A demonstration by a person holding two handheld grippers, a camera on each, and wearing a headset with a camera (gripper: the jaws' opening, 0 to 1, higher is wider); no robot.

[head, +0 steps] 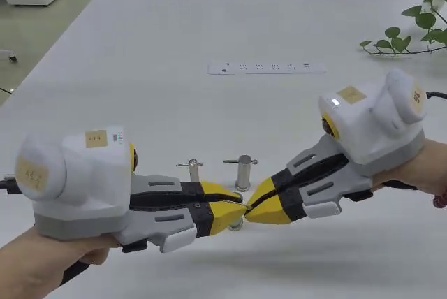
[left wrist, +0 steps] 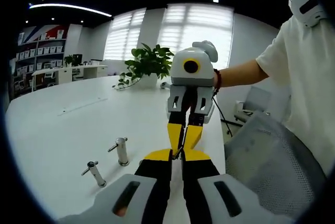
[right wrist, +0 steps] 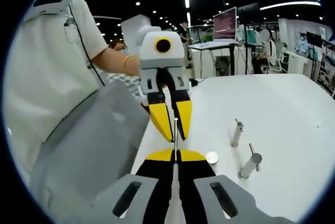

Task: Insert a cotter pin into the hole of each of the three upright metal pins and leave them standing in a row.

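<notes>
On the left of the head view, the left gripper (head: 240,208) reaches in low over the white tabletop (head: 140,82), held in a hand. Its yellow-tipped jaws are pressed together at the ends. Just beyond it stand two upright metal pins, well clear of the jaws. The left pin (head: 193,171) and the middle pin (head: 243,172) each have a thin cross-piece through the head. Directly under the meeting gripper tips is the third pin (head: 236,226). It is mostly hidden by the yellow jaws in the head view, but its round top shows just beside the jaws in the right gripper view. The right gripper (head: 250,208) comes in from the right, tip to tip with the left one, its jaws also drawn together. In the right gripper view a slim cotter pin (right wrist: 175,130) rises from the right gripper's closed tips and runs up between the left gripper's fingers. The right gripper pinches it, but I cannot tell whether the left also grips it. Farther back on the tabletop lies a white power strip (head: 266,68), well apart from the work. A leafy plant (head: 412,33) leans in at the far right edge. A grey mesh chair (left wrist: 272,156) stands beside the tabletop near the person.
</notes>
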